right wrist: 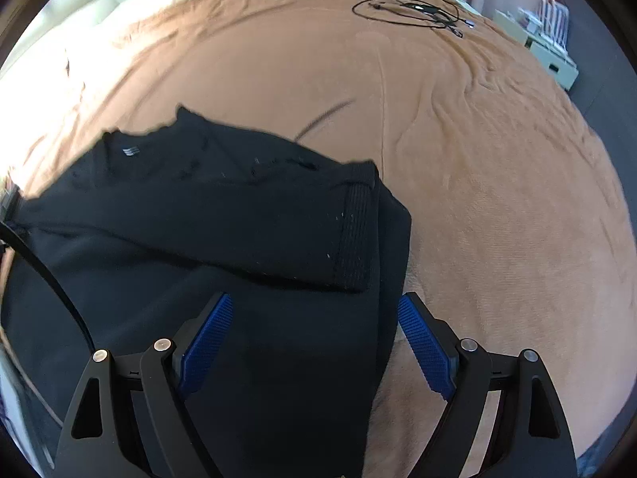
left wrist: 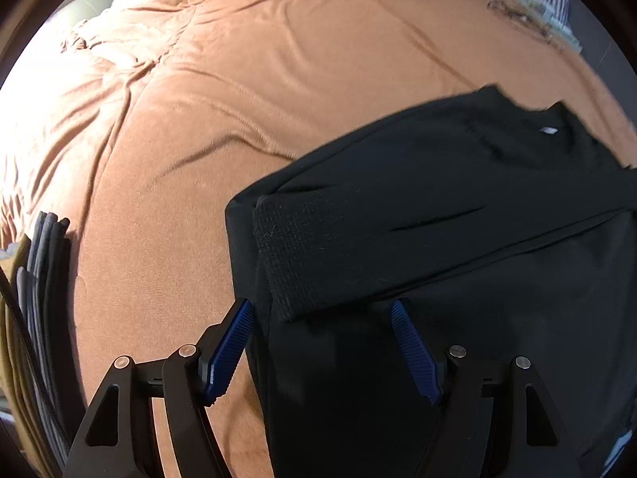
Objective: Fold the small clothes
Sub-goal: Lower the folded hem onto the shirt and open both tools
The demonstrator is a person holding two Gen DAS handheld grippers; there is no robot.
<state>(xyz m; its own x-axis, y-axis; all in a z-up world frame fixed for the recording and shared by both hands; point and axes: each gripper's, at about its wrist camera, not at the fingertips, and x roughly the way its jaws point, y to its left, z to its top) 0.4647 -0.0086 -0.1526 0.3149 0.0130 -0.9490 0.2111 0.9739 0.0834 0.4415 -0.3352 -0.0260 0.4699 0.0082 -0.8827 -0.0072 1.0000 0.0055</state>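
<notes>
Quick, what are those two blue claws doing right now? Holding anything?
Left gripper: open, holding nothing, over the black garment's left edge.
Right gripper: open, holding nothing, over the garment's right edge.

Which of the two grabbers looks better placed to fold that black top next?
Neither clearly. The left gripper is open astride the black garment's left edge, the right gripper open astride its right edge. Both sleeves are already folded in, so the next fold probably needs both together.
</notes>
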